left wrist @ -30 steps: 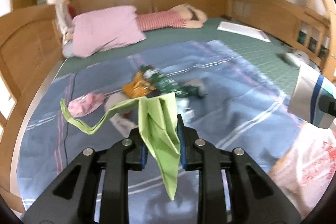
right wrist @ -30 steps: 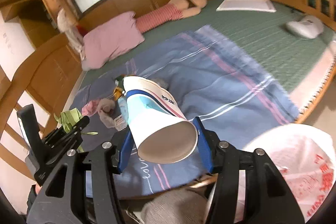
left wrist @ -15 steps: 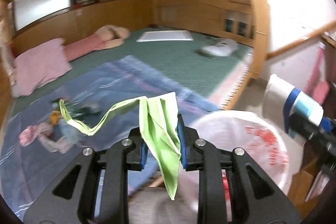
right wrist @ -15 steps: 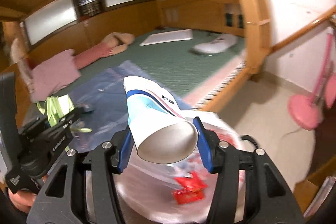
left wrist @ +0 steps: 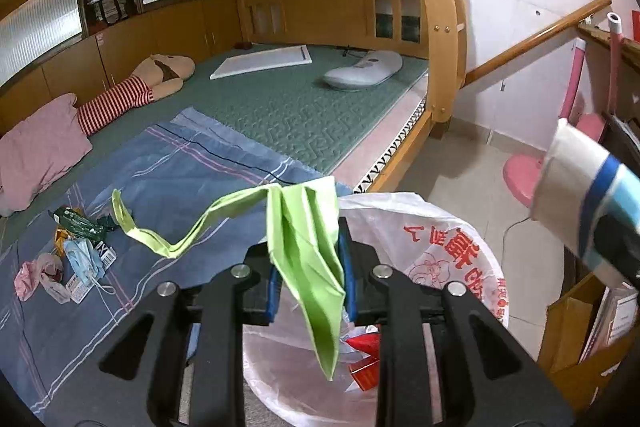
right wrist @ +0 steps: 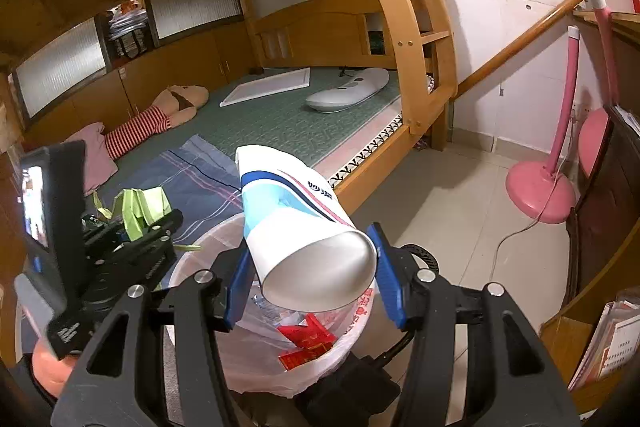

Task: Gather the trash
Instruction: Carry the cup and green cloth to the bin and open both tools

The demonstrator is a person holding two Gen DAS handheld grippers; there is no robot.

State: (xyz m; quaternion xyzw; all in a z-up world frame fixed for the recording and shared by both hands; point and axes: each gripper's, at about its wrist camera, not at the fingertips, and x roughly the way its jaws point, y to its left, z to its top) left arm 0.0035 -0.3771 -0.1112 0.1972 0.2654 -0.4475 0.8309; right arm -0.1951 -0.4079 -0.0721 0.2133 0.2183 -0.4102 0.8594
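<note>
Right gripper (right wrist: 308,271) clamps a paper cup (right wrist: 304,227) across its wide mouth, the cup lying on its side directly above the bin (right wrist: 208,243); left gripper (left wrist: 308,275) is pinched shut on a folded green paper (left wrist: 308,251), whose loose strip trails out to the left. Both pieces hang over or just beside the bin's open top.

Bed (left wrist: 280,107): green mat, with a blue sheet (left wrist: 160,179) spread across its near half. The sheet bears the trash not yet collected.

Bin: lined with a white bag (left wrist: 448,251) printed in red, standing on the floor against the bed's edge. Red packets (right wrist: 308,343) already lie inside, so some collecting is done.

Remaining trash (left wrist: 72,251): a small cluster on the sheet, well apart from the bin, comprising a dark green wrapper, an orange wrapper, a blue face mask and a crumpled pink piece.

Progress, as a judgement: partway. Two items are at the point of being dropped but neither is released; the cluster on the sheet is left.

Change from the earlier frames: both views then faced along the bed, with the cluster straight ahead and the bin at the far right edge. Both grippers have since swung right, bringing the bin beneath them. Each grip looks unchanged.
</note>
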